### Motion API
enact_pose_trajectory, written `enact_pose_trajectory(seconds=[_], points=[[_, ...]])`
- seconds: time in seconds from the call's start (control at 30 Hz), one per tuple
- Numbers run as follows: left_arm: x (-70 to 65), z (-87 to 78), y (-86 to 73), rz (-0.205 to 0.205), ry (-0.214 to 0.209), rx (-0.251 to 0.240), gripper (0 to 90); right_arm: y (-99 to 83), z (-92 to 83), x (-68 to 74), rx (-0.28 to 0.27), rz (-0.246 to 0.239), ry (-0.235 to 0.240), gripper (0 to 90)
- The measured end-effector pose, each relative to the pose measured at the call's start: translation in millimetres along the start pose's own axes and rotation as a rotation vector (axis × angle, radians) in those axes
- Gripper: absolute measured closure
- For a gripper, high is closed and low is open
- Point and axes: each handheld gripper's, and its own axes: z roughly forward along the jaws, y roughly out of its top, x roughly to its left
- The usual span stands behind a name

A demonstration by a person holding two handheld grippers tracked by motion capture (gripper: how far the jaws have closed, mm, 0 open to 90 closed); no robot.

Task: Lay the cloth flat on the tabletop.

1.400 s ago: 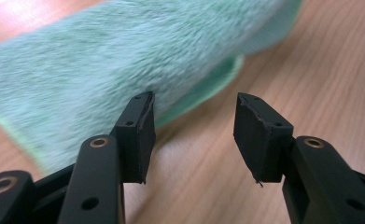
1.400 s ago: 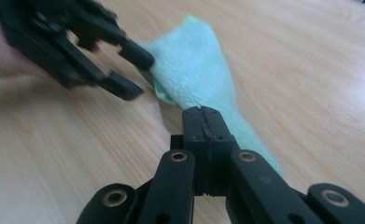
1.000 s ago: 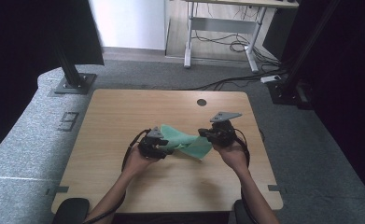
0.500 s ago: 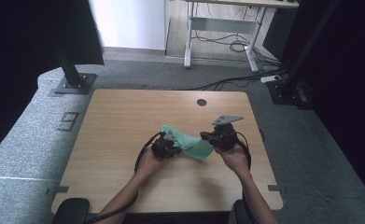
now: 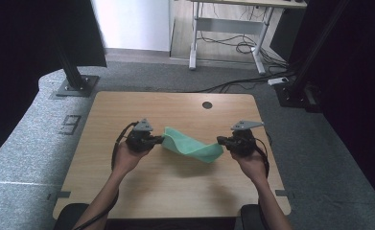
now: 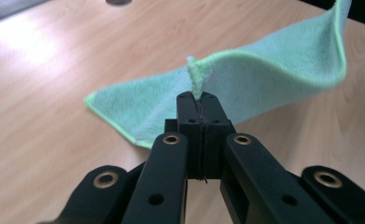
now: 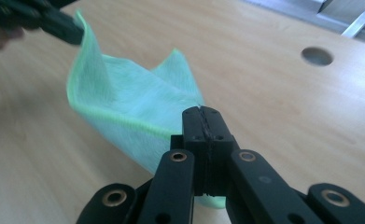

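- A light wooden desk (image 5: 127, 191) with a round cable hole (image 5: 207, 105).
- Grey carpet floor (image 5: 27, 139).
- A metal-legged white table (image 5: 223, 28) behind, cables (image 5: 233, 45) underneath.
- Black curtains (image 5: 27, 33) at the sides.

Both forearms enter from the near edge, angled slightly inward. Left hand (image 5: 127, 155) holds the left gripper (image 5: 160, 140) pointing toward the right one; its jaws have just been closing and now sit pressed together, a cloth edge (image 6: 196, 77) pinched at the tips. Right hand (image 5: 252, 163) holds the right gripper (image 5: 219, 140) pointing left, jaws clamped tight on the opposite cloth corner. The grippers are well apart.
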Motion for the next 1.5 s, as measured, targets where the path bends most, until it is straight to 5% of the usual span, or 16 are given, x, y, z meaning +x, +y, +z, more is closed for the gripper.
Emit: enact_pose_trajectory(seconds=[0.07,0.3,0.43,0.6,0.8,1.0,1.23,1.33,1.37,1.5], points=[[-1.2,-4.5,-6.8,-0.005,-0.006,0.005,89.0,-8.0,1.2,4.5,0.014,-0.001,0.011,89.3],[-23.4,-21.9,-72.7,-0.061,-0.096,0.076,87.9,-47.3,9.7,24.7,0.072,0.006,0.074,89.0],[-31.7,-27.7,-102.4,-0.051,-0.057,0.134,57.3,-73.0,19.5,35.3,0.128,-0.001,0.103,73.7],[-17.7,-40.9,-96.5,-0.081,-0.017,0.097,34.8,-62.2,19.0,24.0,0.102,-0.001,0.058,53.6],[-6.0,-14.3,-75.9,-0.091,0.038,0.075,20.6,-44.2,52.8,13.1,0.124,-0.027,0.043,53.6],[-2.3,21.5,-76.5,-0.097,0.079,0.115,14.3,-31.3,101.8,5.9,0.168,-0.046,0.048,52.9],[-9.0,35.3,-92.7,-0.069,0.146,0.166,14.0,-26.4,147.6,11.5,0.228,-0.09,0.065,47.9],[-10.6,35.1,-94.4,-0.073,0.154,0.152,13.6,-27.7,153.6,14.8,0.253,-0.105,0.071,55.1],[-12.0,35.3,-94.1,-0.07,0.161,0.151,13.8,-29.9,156.3,19.3,0.266,-0.11,0.09,69.9],[-11.0,35.3,-95.7,-0.077,0.158,0.139,13.8,-29.3,152.0,22.6,0.264,-0.089,0.077,83.9]])
